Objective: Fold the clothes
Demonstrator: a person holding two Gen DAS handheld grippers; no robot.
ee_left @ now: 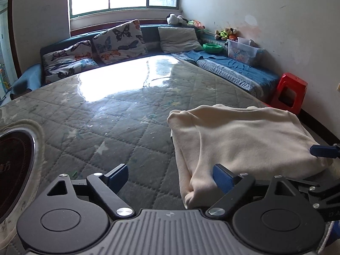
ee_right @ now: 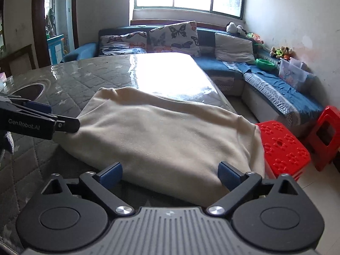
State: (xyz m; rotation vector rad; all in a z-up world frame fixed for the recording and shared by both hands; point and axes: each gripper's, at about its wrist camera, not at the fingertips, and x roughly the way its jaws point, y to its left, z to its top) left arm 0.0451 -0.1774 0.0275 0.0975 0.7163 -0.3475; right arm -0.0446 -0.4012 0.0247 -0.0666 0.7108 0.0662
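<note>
Cream garment [ee_right: 161,131] folded on table [ee_left: 106,127]; both claws spread wide, seemingly gripping nothing.

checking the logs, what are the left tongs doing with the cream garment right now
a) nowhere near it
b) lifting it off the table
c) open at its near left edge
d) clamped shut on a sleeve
c: the left tongs are spread wide, with one finger against the near left edge of the cream garment, which lies folded on the table.
</note>
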